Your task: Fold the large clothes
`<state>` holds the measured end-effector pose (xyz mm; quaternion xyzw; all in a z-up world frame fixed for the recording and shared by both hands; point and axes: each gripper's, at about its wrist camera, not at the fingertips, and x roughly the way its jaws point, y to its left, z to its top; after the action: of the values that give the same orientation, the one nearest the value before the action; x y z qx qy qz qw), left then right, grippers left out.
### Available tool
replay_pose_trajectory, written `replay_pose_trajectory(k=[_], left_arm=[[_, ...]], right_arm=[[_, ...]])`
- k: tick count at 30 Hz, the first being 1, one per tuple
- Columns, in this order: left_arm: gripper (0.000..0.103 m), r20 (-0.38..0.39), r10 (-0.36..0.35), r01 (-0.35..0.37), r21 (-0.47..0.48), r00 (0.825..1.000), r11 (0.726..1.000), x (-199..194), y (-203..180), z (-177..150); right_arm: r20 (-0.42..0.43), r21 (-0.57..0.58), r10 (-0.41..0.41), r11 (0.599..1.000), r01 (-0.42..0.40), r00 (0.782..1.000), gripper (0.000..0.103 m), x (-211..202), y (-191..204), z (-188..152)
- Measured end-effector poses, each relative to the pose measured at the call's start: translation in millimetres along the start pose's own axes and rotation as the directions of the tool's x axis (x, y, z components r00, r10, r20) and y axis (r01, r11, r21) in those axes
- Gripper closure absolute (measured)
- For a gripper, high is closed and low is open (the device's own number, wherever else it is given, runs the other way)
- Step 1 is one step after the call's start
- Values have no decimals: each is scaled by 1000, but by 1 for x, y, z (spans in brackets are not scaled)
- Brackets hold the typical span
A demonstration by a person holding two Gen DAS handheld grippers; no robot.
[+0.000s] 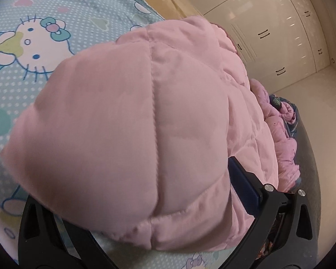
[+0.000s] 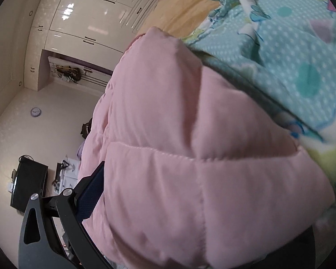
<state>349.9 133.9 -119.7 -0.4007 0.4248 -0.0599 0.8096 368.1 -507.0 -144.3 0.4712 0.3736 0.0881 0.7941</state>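
With each gripper (image 1: 145, 201) (image 2: 201, 213) pinching the pink padded jacket (image 1: 159, 116), lift evenly and lay it flat on the bed (image 1: 56, 22).

Cartoon-cat bedsheet (image 1: 33, 71), glossy cream wardrobe (image 2: 89, 18), wall clock (image 2: 35, 112), monitor (image 2: 29, 186).

Home bedroom: cartoon bedsheet (image 1: 33, 85), glossy wardrobe (image 1: 268, 27).
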Motion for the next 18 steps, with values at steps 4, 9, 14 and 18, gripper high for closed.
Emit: replay_pose_trajectory(k=[4,9,14,18], left_arm=[[8,19,7,-7,-10,1000,1000,7,-3,3],[8,80,7,0,-80,997,997,10,-1,4],[12,110,61,-50,-99,992,994,7,-7,2],[45,133,31,-25,-45,991,999,-3,-19,1]], right_arm=[[16,-38,-17,999,18,1000,8,2,0,6],[35,-110,-40,993,44,999,29,6,7,2],[50,-181,-68,981,76,996,37,8,17,-5],[57,-226,-94,968,104,994,42,14,36,-7]])
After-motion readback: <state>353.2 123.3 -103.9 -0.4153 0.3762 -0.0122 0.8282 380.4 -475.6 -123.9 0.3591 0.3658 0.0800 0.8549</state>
